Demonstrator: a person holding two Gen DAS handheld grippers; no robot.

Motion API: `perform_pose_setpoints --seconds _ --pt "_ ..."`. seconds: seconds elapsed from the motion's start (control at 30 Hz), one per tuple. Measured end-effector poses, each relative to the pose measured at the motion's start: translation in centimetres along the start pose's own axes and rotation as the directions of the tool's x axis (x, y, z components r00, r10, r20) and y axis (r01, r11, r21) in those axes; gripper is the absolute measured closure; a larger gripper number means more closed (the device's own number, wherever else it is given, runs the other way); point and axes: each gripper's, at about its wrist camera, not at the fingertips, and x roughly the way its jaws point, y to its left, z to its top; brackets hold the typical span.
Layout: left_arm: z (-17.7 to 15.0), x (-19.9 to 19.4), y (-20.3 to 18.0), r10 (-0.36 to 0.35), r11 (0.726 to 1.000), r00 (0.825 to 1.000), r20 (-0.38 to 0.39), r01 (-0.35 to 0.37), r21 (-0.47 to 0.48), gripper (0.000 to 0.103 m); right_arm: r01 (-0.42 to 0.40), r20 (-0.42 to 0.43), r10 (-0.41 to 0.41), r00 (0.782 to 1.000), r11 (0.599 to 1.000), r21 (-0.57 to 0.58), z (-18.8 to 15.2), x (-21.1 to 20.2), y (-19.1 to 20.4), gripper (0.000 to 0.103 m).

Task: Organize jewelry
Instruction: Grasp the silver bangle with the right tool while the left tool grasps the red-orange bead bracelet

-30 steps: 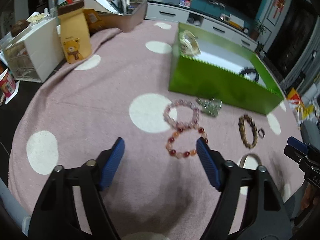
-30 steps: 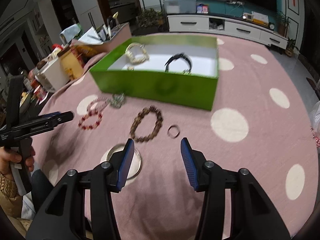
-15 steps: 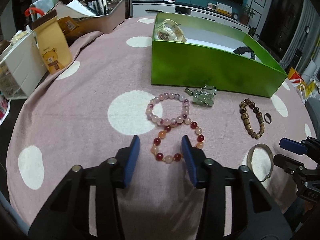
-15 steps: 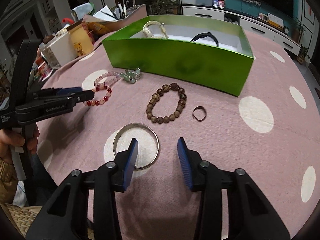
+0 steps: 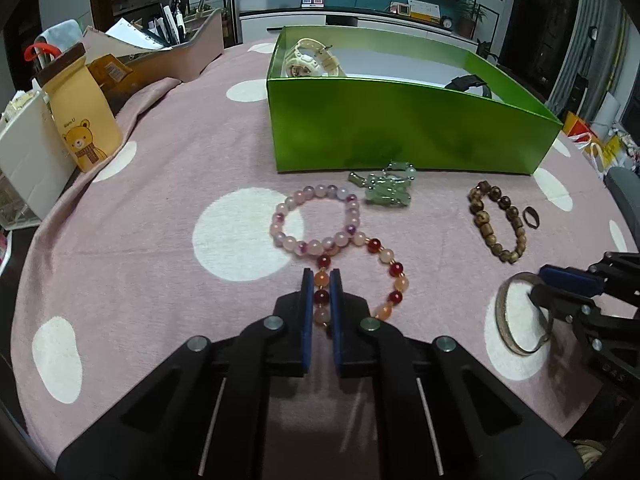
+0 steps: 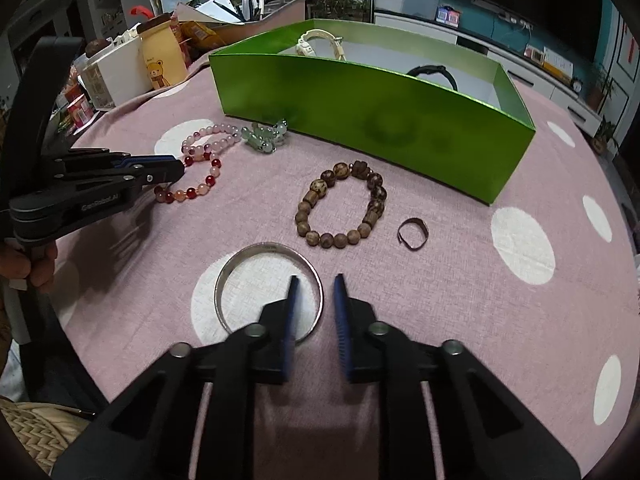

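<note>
jewelry is split: part on the pink cloth (image 5: 160, 184), part already in the green box (image 5: 400, 132).

nearest, left gripper (image 5: 321, 300) is clenched on the near side of the red bead bracelet (image 5: 390, 276); beads sit pinched between the blue pads. bracelet looks to lie on the cloth, not yet lifted.

right gripper (image 6: 316, 304) is partly closed, not gripping. its pads straddle the near-right rim of the silver bangle (image 6: 256, 256), one pad inside the ring, one outside, with a gap to the rim on both sides. bangle lies flat on a white dot.

next out: pink bead bracelet (image 5: 316, 218) touching or overlapping the red one. brown bead bracelet (image 6: 340, 204) lies just beyond the bangle, small dark ring (image 6: 413, 233) beside it. green pendant (image 5: 388, 190) lies just in front of the box wall.

farthest: box holds a white watch (image 5: 310, 58) and a black band (image 6: 434, 72); rest of its floor is hidden behind the wall.

progress, my estimate: two pieces stowed, six left on the cloth. two of those six are being addressed now, one gripped, one about to be. early stage, well under half done.

risk: the pink bracelet may drag along when the red one lifts.
</note>
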Motion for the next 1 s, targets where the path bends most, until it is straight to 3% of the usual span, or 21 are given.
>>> perform_pose_setpoints --seconds 0.03,0.1,0.37,1.0 --pt "0.0 0.0 0.1 -0.009 1.000 1.000 -0.001 0.009 -0.008 0.096 0.000 0.005 0.000 1.000 1.000 0.002 0.0 0.0 0.0 0.099" --pt "-0.1 -0.3 0.0 -0.026 0.999 1.000 0.000 0.026 -0.022 0.096 -0.004 0.009 0.004 1.000 1.000 0.011 -0.1 0.0 -0.1 0.100" --pt "0.4 -3.4 -0.3 -0.100 0.993 0.992 0.075 0.104 -0.051 0.096 0.019 0.066 -0.020 0.998 1.000 0.018 0.2 -2.3 -0.5 0.100" --pt "3.9 -8.3 -1.3 -0.152 0.986 0.966 0.208 0.162 -0.032 0.096 0.134 0.216 -0.147 0.965 0.988 0.075 2.2 -7.3 -3.9 0.100"
